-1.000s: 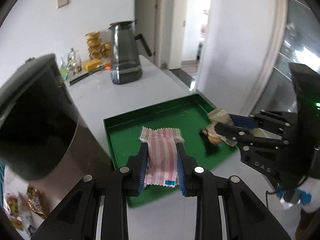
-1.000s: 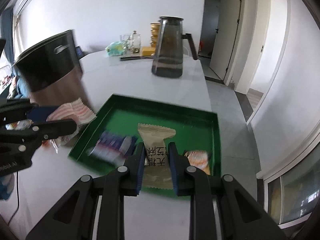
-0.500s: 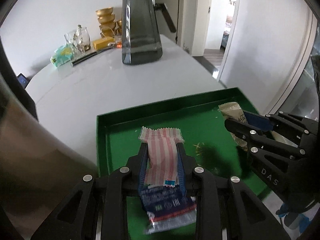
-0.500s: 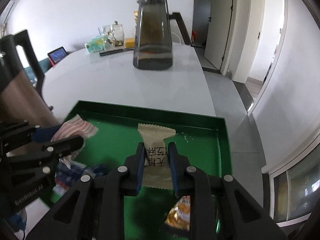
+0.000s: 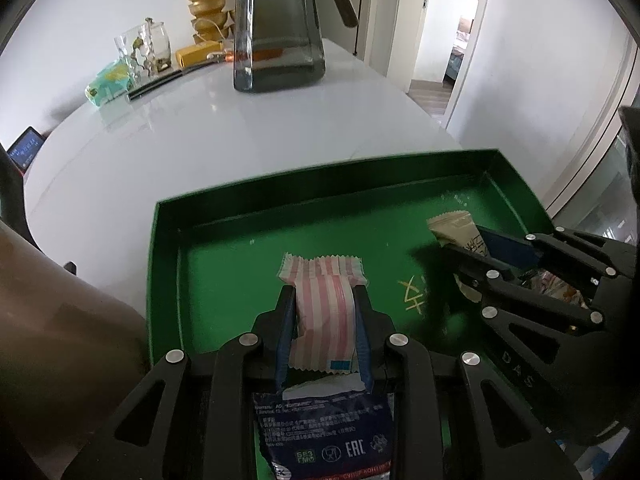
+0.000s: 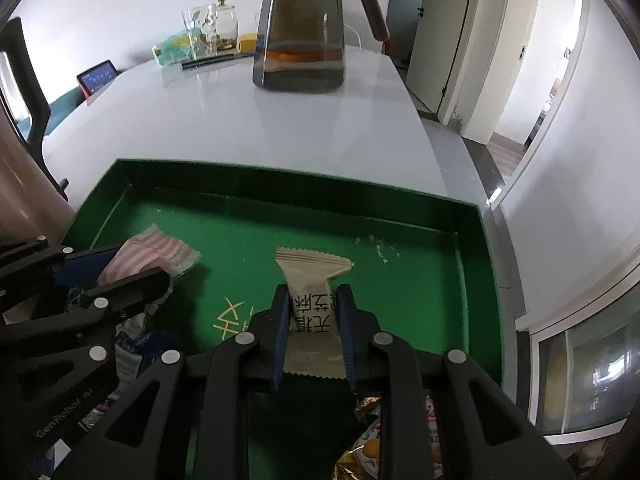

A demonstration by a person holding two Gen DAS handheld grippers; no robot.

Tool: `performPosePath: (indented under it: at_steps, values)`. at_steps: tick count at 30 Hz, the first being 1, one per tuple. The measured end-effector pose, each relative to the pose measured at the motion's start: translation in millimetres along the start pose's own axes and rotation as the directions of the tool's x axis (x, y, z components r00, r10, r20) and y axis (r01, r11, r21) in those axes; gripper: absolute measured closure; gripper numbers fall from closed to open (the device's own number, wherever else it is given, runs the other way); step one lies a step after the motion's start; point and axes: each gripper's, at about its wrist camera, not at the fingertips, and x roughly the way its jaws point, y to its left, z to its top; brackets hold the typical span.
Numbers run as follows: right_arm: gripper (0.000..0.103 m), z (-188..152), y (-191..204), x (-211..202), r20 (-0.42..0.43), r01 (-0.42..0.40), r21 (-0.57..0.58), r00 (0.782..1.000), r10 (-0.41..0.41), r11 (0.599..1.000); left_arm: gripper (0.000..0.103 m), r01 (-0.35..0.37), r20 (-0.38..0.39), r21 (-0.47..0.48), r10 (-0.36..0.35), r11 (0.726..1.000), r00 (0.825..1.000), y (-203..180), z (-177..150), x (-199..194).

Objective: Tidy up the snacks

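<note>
My left gripper (image 5: 324,300) is shut on a pink-and-white striped snack packet (image 5: 326,304) and holds it over the green tray (image 5: 320,184). My right gripper (image 6: 313,300) is shut on a beige snack packet (image 6: 312,292) with black characters, over the right half of the same tray (image 6: 280,184). Each gripper shows in the other's view: the right one (image 5: 472,256) and the left one (image 6: 132,268). A dark blue packet (image 5: 328,428) lies in the tray under my left gripper. A gold and orange packet (image 6: 372,448) lies under my right gripper.
A dark glass pitcher (image 5: 278,24) stands on the white table (image 5: 200,140) beyond the tray. Glass jars (image 5: 144,46), gold bowls (image 5: 208,8) and a teal pack (image 5: 108,82) sit at the far edge. A brown-and-black chair (image 5: 48,340) is at the left.
Both grippers have moved forward and down over the tray with their packets. The dark blue and gold packets now lie beneath them.
</note>
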Motion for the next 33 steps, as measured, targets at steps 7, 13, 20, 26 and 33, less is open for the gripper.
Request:
performPosePath:
  at_steps: [7, 13, 20, 26, 33]
  values:
    - [0.103, 1, 1, 2, -0.009, 0.004, 0.005, 1.000, -0.004, 1.000, 0.080, 0.006, 0.000, 0.000, -0.006, 1.000, 1.000, -1, 1, 1]
    - [0.057, -1, 0, 1, -0.005, 0.010, 0.012, 1.000, -0.010, 1.000, 0.079, 0.006, 0.013, 0.005, -0.006, 1.000, 1.000, -1, -1, 0]
    - [0.047, -2, 0, -5, 0.005, 0.027, 0.006, 1.000, -0.028, 1.000, 0.073, 0.001, 0.027, 0.013, -0.001, 1.000, 1.000, -2, -3, -6]
    - [0.030, -3, -7, -14, 0.020, 0.060, 0.019, 0.998, -0.060, 0.998, 0.068, -0.001, 0.035, 0.017, 0.000, 1.000, 0.999, -3, -3, -8]
    - [0.029, -6, -10, -27, 0.040, 0.082, 0.040, 0.996, -0.084, 0.996, 0.064, -0.007, 0.057, 0.040, 0.004, 0.999, 0.998, -9, -4, -14]
